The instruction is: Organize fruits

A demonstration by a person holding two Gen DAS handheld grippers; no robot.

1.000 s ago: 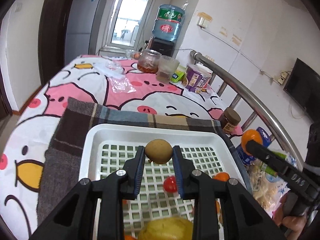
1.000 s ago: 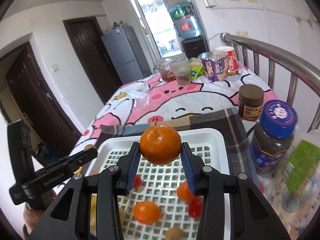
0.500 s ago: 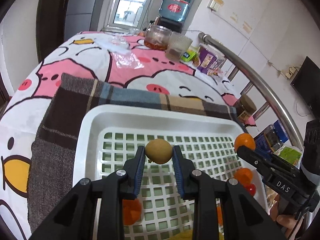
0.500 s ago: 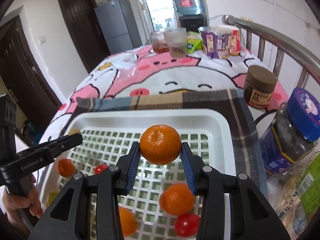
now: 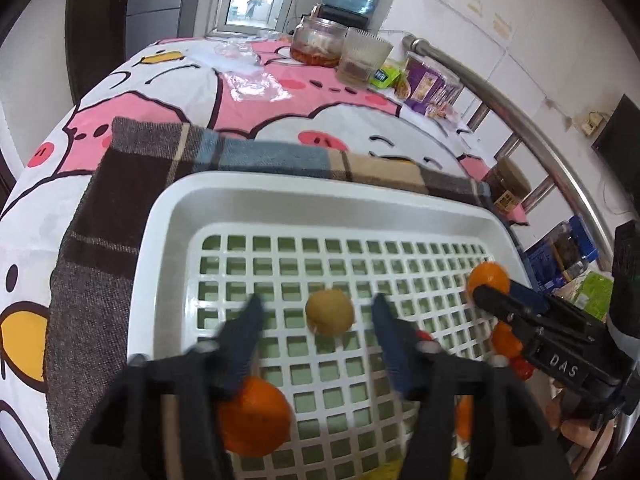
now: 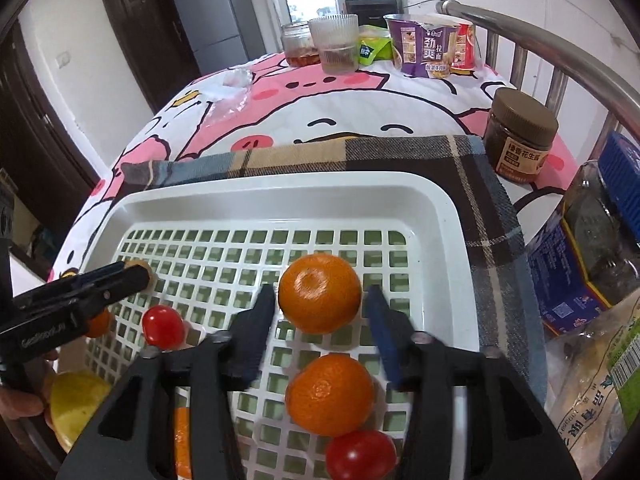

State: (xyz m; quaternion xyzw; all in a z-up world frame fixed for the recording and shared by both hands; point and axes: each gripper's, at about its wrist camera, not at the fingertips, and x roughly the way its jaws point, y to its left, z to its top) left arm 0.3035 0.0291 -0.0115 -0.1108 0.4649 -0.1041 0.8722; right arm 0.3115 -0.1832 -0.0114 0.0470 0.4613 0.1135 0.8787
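A white tray [image 5: 168, 240] [image 6: 440, 216] with a lattice floor lies on a plaid cloth. My left gripper [image 5: 316, 302] hangs low over it, its jaws opening; a small brown round fruit [image 5: 330, 312] sits on the lattice between them, clear of both pads. My right gripper [image 6: 320, 294] is also opening, with a mandarin [image 6: 316, 280] resting between its fingers, a thin gap on each side. Another mandarin [image 6: 330, 388], cherry tomatoes [image 6: 163, 326] and a lemon [image 6: 76, 400] lie in the tray.
The plaid cloth [image 6: 480, 184] covers a cartoon-print tablecloth. A peanut butter jar [image 6: 520, 136], a blue-lidded jar [image 6: 592, 240] and packets stand to the right under a steel rail [image 6: 540, 36]. Noodle cups [image 6: 428, 48], a glass [image 6: 334, 44] and a jar stand at the far end.
Both grippers have come down to the tray floor. Their jaws have parted, letting go of the brown fruit and the mandarin, which now rest on the lattice.
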